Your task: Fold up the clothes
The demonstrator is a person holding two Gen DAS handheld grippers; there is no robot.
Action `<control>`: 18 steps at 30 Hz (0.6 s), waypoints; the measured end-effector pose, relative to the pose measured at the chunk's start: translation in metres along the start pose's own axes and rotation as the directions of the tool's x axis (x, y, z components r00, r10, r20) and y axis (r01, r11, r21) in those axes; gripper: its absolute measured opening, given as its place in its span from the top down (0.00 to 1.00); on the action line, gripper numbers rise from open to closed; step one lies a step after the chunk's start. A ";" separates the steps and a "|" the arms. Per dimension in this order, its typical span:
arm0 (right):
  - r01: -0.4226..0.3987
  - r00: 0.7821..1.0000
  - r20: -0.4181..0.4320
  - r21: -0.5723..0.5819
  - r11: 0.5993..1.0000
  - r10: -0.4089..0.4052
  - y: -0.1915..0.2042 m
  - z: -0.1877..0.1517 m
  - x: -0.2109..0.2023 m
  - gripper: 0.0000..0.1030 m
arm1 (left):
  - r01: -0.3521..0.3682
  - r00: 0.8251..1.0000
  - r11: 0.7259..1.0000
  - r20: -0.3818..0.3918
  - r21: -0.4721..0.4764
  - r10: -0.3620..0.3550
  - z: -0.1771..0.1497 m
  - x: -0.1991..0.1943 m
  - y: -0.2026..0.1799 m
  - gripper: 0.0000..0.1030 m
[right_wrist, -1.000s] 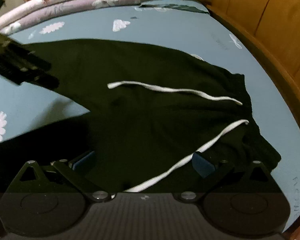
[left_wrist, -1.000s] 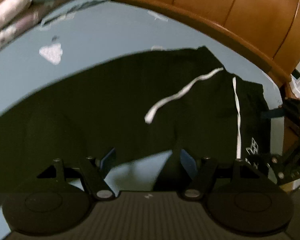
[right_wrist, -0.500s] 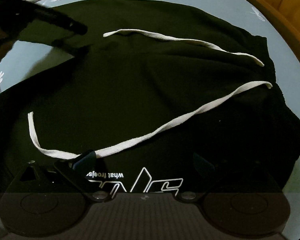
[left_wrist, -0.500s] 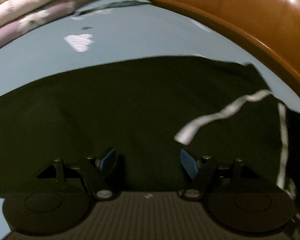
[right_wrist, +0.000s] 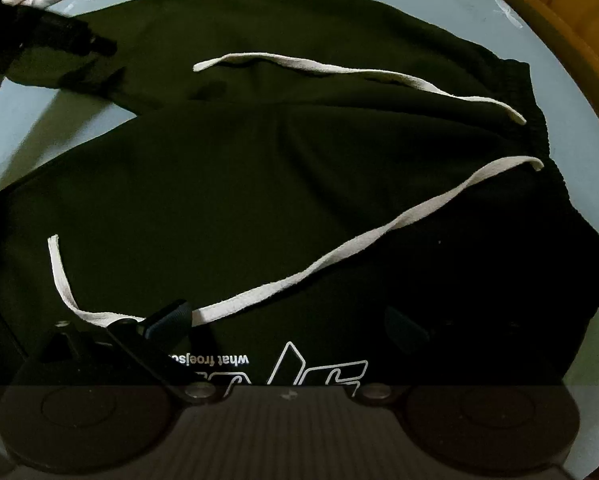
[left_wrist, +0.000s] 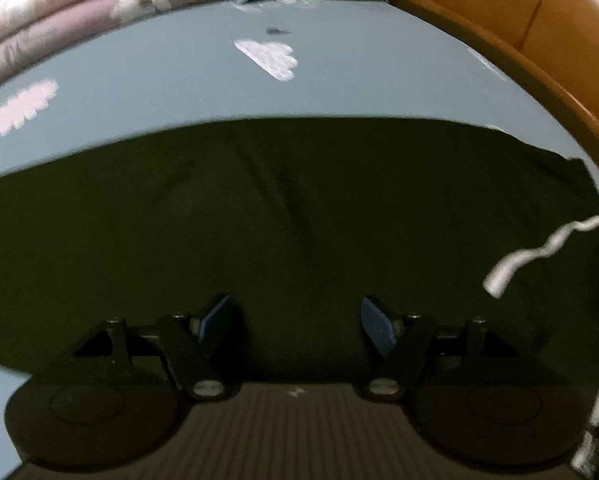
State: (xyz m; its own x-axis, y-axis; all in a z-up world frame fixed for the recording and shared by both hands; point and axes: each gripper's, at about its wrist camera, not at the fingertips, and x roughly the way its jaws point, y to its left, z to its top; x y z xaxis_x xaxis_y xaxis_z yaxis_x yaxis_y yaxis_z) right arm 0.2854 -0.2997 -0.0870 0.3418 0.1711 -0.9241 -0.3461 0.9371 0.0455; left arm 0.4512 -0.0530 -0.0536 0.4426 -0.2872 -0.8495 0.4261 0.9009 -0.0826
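Note:
Dark trousers (right_wrist: 299,184) with white drawstrings (right_wrist: 363,236) and a white printed logo (right_wrist: 299,368) lie spread on a blue bedsheet (left_wrist: 339,88). My right gripper (right_wrist: 287,324) is open just above the cloth near the logo, its left pad beside the lower drawstring. In the left wrist view the same trousers (left_wrist: 283,220) fill the middle, and a drawstring end (left_wrist: 539,252) shows at the right. My left gripper (left_wrist: 295,320) is open over the dark cloth with nothing between its fingers. The left gripper also shows as a dark shape (right_wrist: 51,36) at the upper left of the right wrist view.
Folded pink and mauve bedding (left_wrist: 79,12) lies along the far edge of the bed. A curved wooden bed frame (left_wrist: 539,40) borders the right side. The sheet carries white cloud prints (left_wrist: 271,58).
Both grippers have moved forward and lower over the trousers. The left view has swung left, pushing the drawstring to its right edge. The logo has come into the right view.

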 end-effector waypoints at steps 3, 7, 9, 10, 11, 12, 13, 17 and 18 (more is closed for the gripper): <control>-0.012 0.999 -0.034 -0.013 1.000 0.011 0.000 0.005 -0.002 0.00 | -0.021 0.999 0.998 -0.034 -0.053 0.019 -0.004 0.014 0.011 0.30; -0.055 0.997 -0.058 -0.007 0.998 0.055 -0.013 0.016 -0.017 0.00 | -0.024 0.999 0.999 -0.037 -0.033 0.023 -0.017 0.006 0.011 0.31; -0.067 0.997 -0.043 -0.013 0.998 0.067 -0.025 0.027 -0.028 0.00 | -0.012 1.000 1.000 -0.020 -0.022 0.012 -0.017 -0.002 0.009 0.31; -0.065 0.998 -0.026 -0.020 0.998 0.064 -0.032 0.033 -0.034 0.00 | -0.005 1.000 1.000 -0.007 -0.013 0.005 -0.016 -0.006 0.008 0.31; -0.057 0.998 -0.006 -0.029 0.998 0.057 -0.039 0.040 -0.038 0.00 | 0.007 1.000 1.000 0.008 -0.001 -0.007 -0.011 -0.009 0.004 0.31; -0.063 0.998 0.007 -0.032 0.998 0.063 -0.046 0.049 -0.036 0.00 | 0.018 1.000 1.000 0.024 0.011 -0.018 -0.006 -0.012 -0.001 0.31; -0.068 0.997 0.019 -0.036 0.997 0.069 -0.053 0.057 -0.034 0.00 | 0.030 0.999 0.999 0.039 0.023 -0.031 -0.002 -0.014 -0.005 0.31; -0.089 0.993 0.070 -0.050 0.995 0.092 -0.082 0.092 -0.025 0.00 | 0.121 0.989 0.990 0.081 0.069 -0.127 0.022 -0.012 -0.033 0.32; -0.094 0.992 0.083 -0.054 0.994 0.099 -0.089 0.101 -0.023 0.00 | 0.149 0.984 0.985 0.088 0.082 -0.156 0.030 -0.010 -0.041 0.32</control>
State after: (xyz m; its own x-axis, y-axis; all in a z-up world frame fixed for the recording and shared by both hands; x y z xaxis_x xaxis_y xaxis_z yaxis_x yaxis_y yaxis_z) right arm 0.3965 -0.3562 -0.0312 0.3772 0.2872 -0.8805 -0.4233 0.8990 0.1119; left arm 0.4527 -0.0970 -0.0264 0.4384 -0.4521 -0.7768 0.5504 0.8183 -0.1656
